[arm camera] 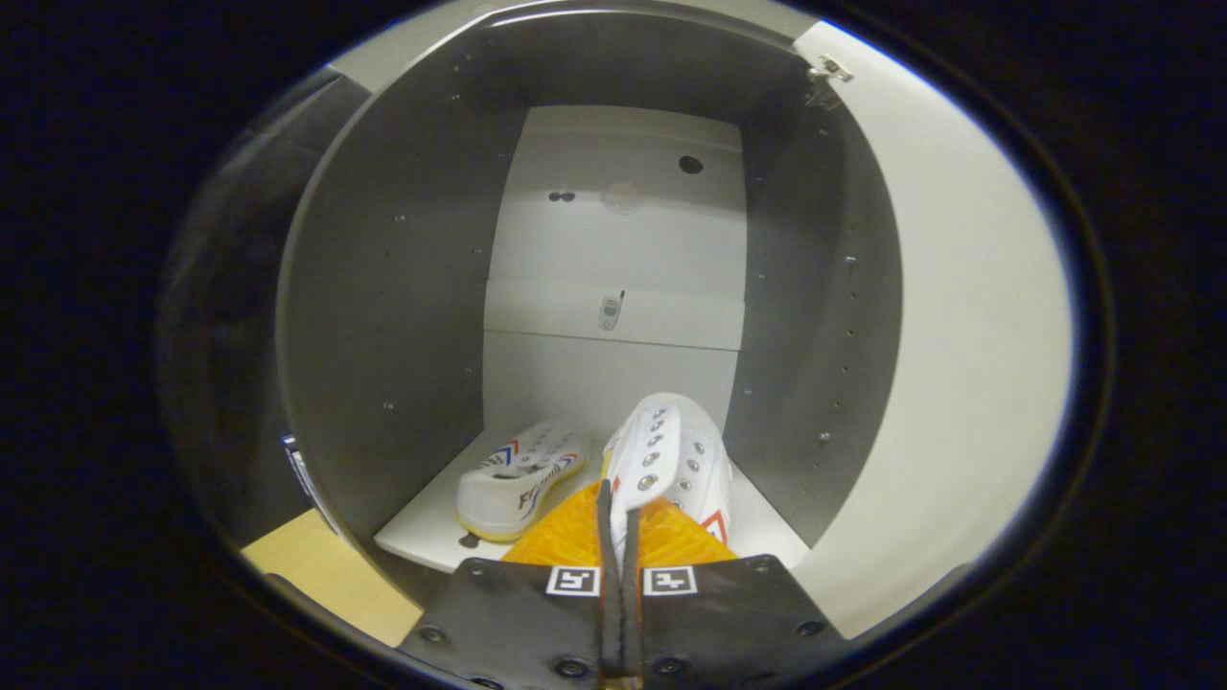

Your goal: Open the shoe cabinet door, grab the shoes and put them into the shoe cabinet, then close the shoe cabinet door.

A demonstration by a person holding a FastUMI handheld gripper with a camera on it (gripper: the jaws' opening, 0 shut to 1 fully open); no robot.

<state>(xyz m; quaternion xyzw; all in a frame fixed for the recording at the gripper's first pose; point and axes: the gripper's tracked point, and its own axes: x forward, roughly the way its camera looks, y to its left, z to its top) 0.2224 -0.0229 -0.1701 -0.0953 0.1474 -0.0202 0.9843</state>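
Clamped between the gripper's (619, 537) fingers, a shoe (671, 455) is held over the cabinet (383, 316) shelf, where its mate (518, 479) could be knocked.

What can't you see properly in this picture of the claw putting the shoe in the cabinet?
1. Held shoe: its heel end is hidden behind the claw, whose fingers pinch its edge.
2. First shoe, already lying on the shelf: its lettering is too small to read.
3. Small object on the cabinet's back panel: too tiny to identify.
4. Open door: its outer edge is cut off in the gripper view.
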